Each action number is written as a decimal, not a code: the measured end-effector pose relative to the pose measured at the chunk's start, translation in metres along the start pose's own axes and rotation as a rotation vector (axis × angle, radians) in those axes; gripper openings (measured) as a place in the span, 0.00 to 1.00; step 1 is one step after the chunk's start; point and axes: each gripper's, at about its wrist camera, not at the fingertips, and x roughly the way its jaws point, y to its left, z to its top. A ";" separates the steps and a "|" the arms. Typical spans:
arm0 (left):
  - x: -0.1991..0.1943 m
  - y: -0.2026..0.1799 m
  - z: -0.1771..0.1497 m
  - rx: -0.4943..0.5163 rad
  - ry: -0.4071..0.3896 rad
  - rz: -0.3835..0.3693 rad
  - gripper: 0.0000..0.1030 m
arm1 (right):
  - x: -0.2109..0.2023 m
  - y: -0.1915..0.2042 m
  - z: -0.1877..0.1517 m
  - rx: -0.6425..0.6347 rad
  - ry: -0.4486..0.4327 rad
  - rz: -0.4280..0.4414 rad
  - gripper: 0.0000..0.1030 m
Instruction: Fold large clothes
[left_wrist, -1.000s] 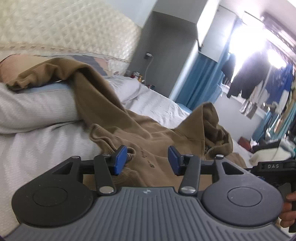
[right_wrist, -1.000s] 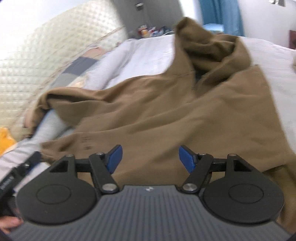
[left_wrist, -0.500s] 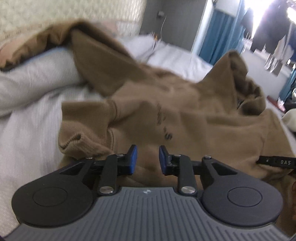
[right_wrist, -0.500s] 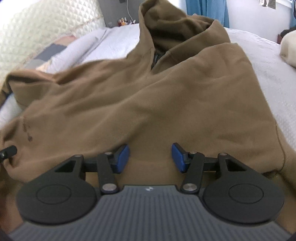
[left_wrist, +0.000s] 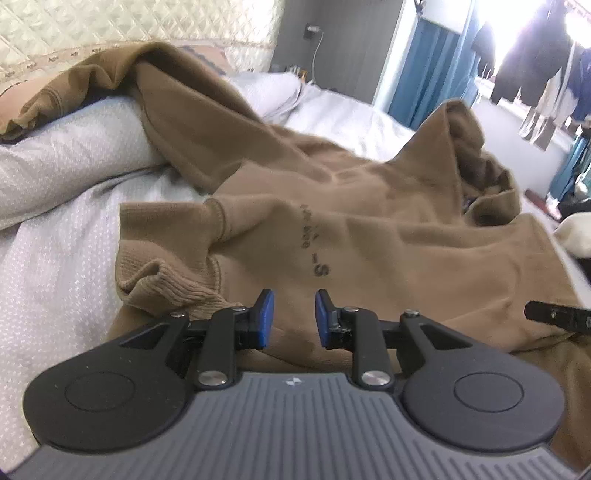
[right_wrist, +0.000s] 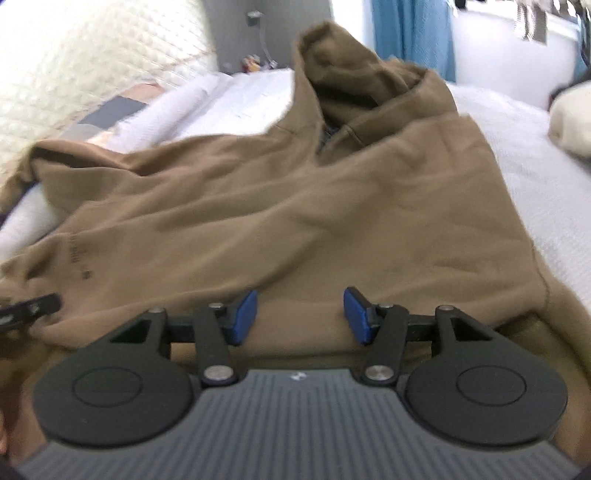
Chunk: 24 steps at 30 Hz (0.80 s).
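**Brown hoodie sprawled on the bed, both tongs empty**

The brown hoodie (right_wrist: 295, 221) is lying lengthwise on the white bed (left_wrist: 55, 258), hood pointing away from both cameras and hem nearest the tongs. Left tongs (left_wrist: 293, 319) are hovering narrowly parted over the printed chest, beside a ribbed cuff (left_wrist: 166, 284). Right tongs (right_wrist: 300, 317) are gaping wider, gripping nothing. Fabric's looking soft, fleecy, wrinkled.

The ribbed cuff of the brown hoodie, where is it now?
In the left wrist view the ribbed cuff lies on the white bedcover, just ahead and left of the left gripper.
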 end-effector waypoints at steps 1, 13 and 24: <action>-0.006 0.000 0.000 -0.002 -0.012 -0.010 0.28 | -0.009 0.005 -0.001 -0.023 -0.018 0.001 0.53; -0.075 -0.024 0.007 0.123 -0.209 0.020 0.49 | -0.078 0.044 -0.018 -0.156 -0.156 0.047 0.54; -0.068 0.018 0.074 0.326 -0.230 0.281 0.49 | -0.055 0.033 -0.023 -0.127 -0.119 0.053 0.54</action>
